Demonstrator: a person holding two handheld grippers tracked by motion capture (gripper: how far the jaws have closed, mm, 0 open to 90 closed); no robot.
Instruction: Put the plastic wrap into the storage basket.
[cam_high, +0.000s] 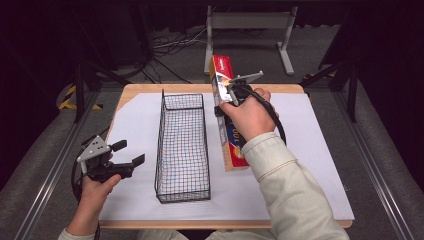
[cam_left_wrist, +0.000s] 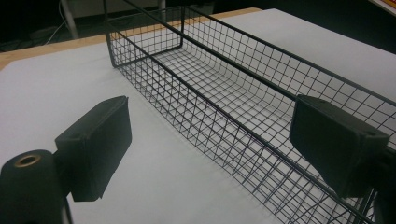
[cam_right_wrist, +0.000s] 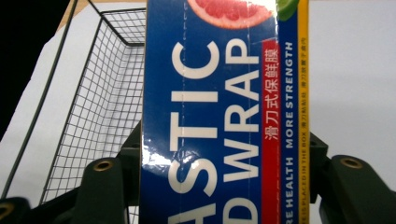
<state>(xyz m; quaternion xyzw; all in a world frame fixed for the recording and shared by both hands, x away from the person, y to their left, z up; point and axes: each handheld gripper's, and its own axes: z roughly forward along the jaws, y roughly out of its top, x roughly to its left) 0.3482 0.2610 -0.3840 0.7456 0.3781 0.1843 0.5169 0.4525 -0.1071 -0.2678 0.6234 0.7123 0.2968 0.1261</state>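
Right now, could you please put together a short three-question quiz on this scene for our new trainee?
1. True or false: the wire basket has nothing in it.
2. Which gripper is clamped on the plastic wrap box? A) left gripper B) right gripper C) both
3. Fill in: seen from the high view, the left gripper sits on the basket's ____ side, jaws apart.

Key:
1. True; the left gripper view shows only bare mesh inside.
2. B; the right gripper holds the box lifted beside the basket, its jaws pressing the box's two sides in the right gripper view.
3. Left; it holds nothing.
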